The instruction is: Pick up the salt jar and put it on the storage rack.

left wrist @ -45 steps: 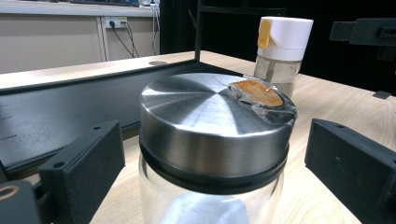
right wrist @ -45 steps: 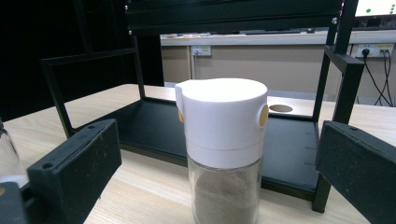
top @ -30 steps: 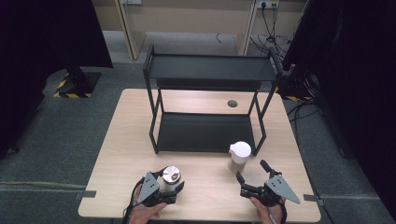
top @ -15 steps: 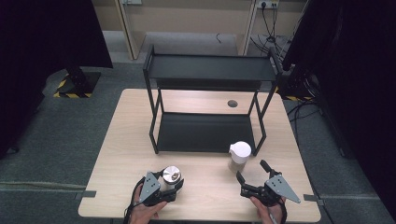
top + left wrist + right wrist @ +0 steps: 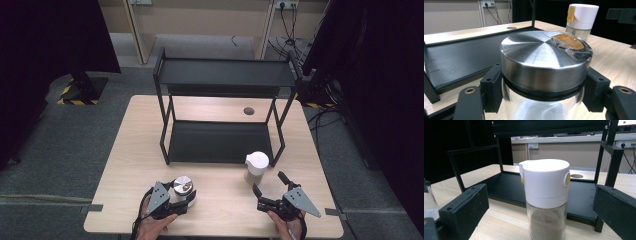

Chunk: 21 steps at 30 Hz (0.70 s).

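Steel-lidded glass jar [image 5: 183,188] stands at the surface's [image 5: 225,210] near left, clamped by the left gripper [image 5: 181,202], whose fingers [image 5: 492,90] just closed; its view reveals an orange patch on the lid. Right gripper [image 5: 268,188] gapes wide, apart from the white-capped shaker [image 5: 545,195].

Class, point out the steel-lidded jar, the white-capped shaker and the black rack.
Jar [image 5: 541,53], left gripper view, top of its steel lid.
Shaker [image 5: 546,182], right gripper view, its white cap.
Rack [image 5: 220,141], high view, its lower shelf.
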Each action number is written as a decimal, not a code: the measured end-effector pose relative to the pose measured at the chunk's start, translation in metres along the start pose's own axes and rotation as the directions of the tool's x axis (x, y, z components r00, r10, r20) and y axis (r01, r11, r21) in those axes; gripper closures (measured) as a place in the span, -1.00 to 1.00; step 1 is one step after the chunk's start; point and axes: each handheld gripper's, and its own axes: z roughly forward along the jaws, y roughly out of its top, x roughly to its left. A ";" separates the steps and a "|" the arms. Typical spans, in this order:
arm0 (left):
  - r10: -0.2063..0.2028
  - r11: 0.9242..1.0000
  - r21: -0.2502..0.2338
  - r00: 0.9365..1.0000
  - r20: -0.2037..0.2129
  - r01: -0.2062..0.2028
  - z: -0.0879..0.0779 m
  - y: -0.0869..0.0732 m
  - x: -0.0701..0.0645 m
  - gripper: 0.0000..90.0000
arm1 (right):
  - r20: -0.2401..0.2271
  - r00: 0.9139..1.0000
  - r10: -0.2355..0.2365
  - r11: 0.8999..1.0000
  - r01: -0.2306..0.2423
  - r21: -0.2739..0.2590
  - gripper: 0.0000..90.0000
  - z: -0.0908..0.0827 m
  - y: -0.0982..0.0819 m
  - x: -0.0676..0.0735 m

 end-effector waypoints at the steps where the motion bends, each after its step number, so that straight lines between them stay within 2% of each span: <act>1: 0.003 1.000 -0.001 1.000 -0.002 -0.003 0.000 0.001 0.000 -0.31 | 0.000 1.000 -0.001 1.000 0.001 0.000 -0.98 0.000 0.000 0.000; 7: 0.020 1.000 0.003 1.000 0.000 -0.019 -0.001 0.017 0.003 -0.31 | 0.000 1.000 0.000 1.000 0.000 -0.002 -0.98 0.000 0.000 0.000; 11: 0.010 1.000 0.003 1.000 0.006 -0.010 0.001 0.029 0.006 -0.31 | 0.000 1.000 0.001 1.000 -0.001 -0.002 -0.98 0.000 0.000 0.000; 14: 0.019 1.000 -0.002 1.000 0.008 -0.019 0.001 0.039 0.009 -0.31 | 0.001 1.000 0.001 1.000 -0.001 -0.005 -0.98 -0.001 0.000 0.000; 16: 0.021 1.000 0.003 1.000 0.021 -0.021 0.002 0.048 0.013 -0.31 | 0.001 1.000 0.003 1.000 -0.003 -0.006 -0.98 -0.001 0.000 0.000; 18: 0.005 1.000 0.004 0.999 0.033 -0.006 0.003 0.057 0.018 -0.31 | 0.001 1.000 0.005 1.000 -0.005 -0.007 -0.98 -0.001 0.000 0.000; 21: 0.011 1.000 0.009 0.999 0.037 -0.011 0.006 0.069 0.022 -0.31 | 0.002 1.000 0.007 1.000 -0.007 -0.005 -0.98 0.000 0.000 0.000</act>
